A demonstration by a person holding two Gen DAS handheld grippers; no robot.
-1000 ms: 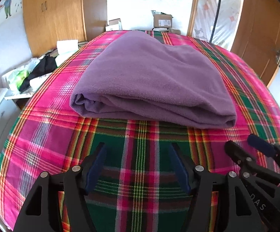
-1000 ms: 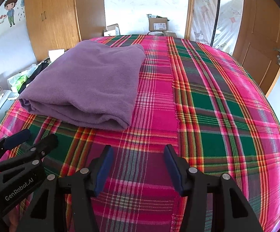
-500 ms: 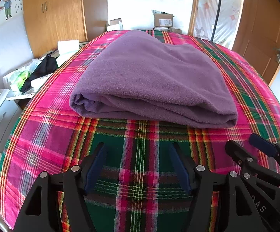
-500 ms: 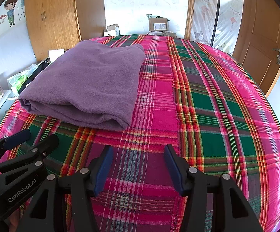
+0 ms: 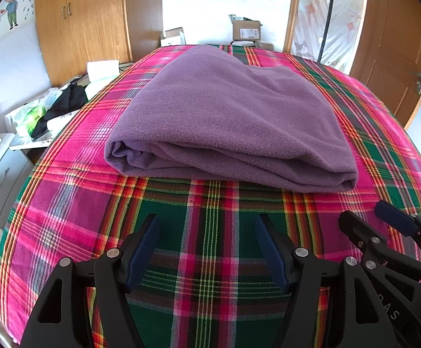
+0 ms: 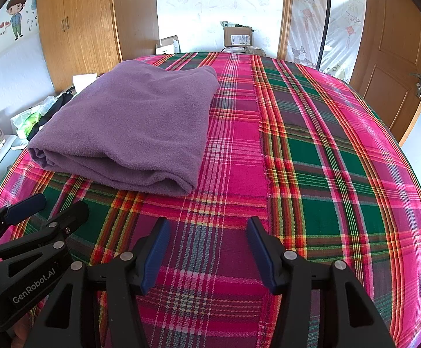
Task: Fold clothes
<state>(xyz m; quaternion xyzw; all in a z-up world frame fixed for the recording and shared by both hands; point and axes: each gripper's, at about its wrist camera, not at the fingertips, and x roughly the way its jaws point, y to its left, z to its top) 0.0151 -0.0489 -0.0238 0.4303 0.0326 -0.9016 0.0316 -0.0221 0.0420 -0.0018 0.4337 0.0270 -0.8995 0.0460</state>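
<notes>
1. Almost nothing has moved since the earlier frames: both our grippers hover at the same height over the near edge of the bed, and the folded cloth lies exactly where it lay.
2. Nearest to us, our left gripper (image 5: 207, 249) hangs with its blue-padded black jaws spread wide and nothing between them; only the plaid shows in the gap.
3. Our right gripper (image 6: 207, 249) sits just beside it on the right, jaws likewise spread apart and empty, above a pink band of the cover.
4. Under both lies the pink, green and red plaid bed cover (image 6: 312, 156), smooth apart from a seam running away from us.
5. Beyond the jaws, apart from them, rests the purple fleece garment (image 5: 228, 116), already folded into a thick rectangular bundle on the left half of the bed, its layered fold edge facing us.
6. We judge the folding step to be finished or nearly so, with both tools released and backed off.
7. If another fold is wanted, we would need to reach forward and pinch the two near corners of the layered edge together; otherwise the next move is simply to withdraw.
8. Farthest off stand the wooden wardrobe (image 5: 94, 20) and cardboard boxes (image 6: 237, 37) by the window.
</notes>
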